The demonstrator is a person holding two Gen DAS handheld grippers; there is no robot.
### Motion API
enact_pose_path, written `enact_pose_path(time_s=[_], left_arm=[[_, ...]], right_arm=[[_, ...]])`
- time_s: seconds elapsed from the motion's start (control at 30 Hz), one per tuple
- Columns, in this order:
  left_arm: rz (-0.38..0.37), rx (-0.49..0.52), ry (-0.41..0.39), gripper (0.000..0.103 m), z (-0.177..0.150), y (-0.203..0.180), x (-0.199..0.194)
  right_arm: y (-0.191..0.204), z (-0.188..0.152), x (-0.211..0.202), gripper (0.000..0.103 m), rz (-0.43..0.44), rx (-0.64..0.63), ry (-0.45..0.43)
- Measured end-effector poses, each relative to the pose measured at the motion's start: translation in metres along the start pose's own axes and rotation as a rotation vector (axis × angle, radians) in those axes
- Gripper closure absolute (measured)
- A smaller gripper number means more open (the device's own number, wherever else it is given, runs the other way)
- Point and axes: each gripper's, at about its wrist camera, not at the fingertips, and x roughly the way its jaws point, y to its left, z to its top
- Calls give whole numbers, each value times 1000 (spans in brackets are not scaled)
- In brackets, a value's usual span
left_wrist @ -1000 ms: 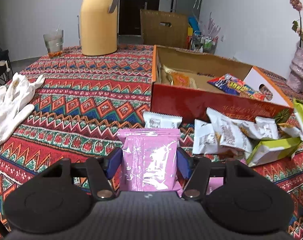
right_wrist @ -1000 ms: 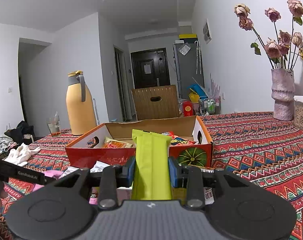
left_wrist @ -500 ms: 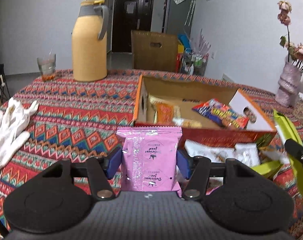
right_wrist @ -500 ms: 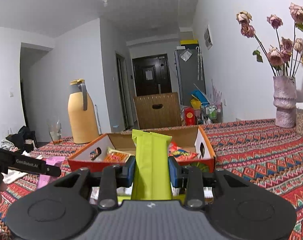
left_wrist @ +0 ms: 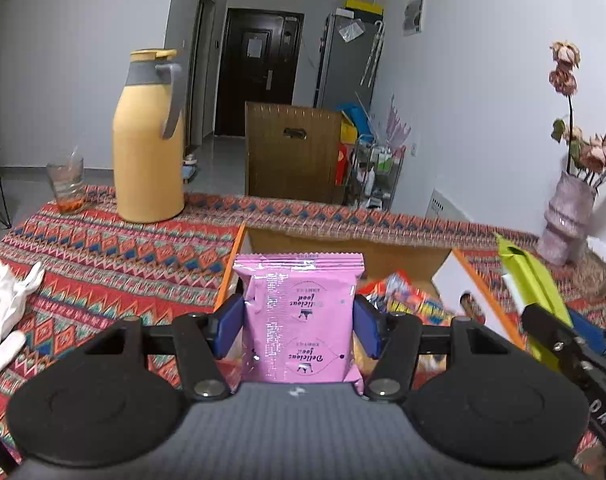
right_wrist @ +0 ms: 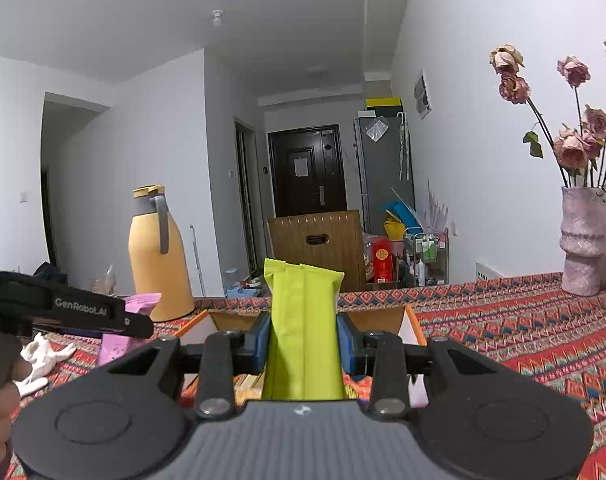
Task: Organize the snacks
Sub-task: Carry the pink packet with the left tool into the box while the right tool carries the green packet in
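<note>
Snack packets, light and crinkly-soft, are sitting pinched by their side edges: pink packet [left_wrist: 299, 320] between the left gripper [left_wrist: 299, 330] pads, green packet [right_wrist: 303, 332] clamped in the right gripper [right_wrist: 303, 344], both likely crushing if squeezed harder.

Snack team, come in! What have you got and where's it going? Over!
Left gripper jaws shut on pink packet. Right gripper jaws shut on green packet. Both above the open snack box. Nothing in the way.

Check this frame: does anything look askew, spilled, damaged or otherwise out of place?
Little stands out. The pink packet sits upside down in the left gripper, its print inverted. White gloves lie crumpled on the tablecloth. The roses look wilted. Nothing spilled.
</note>
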Motion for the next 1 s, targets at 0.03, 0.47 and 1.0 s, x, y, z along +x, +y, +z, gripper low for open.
enact_pose_path(time_s=[0.03, 0.47, 1.0], left_arm=[[0, -2, -7, 43, 4, -3, 4], [44, -22, 19, 43, 2, -8, 76], [58, -16, 15, 13, -9, -6, 78]], right_arm=[[-1, 4, 6, 70, -3, 0, 3], [-17, -2, 89, 70, -68, 36, 107], [-13, -18, 94, 59, -74, 25, 167]])
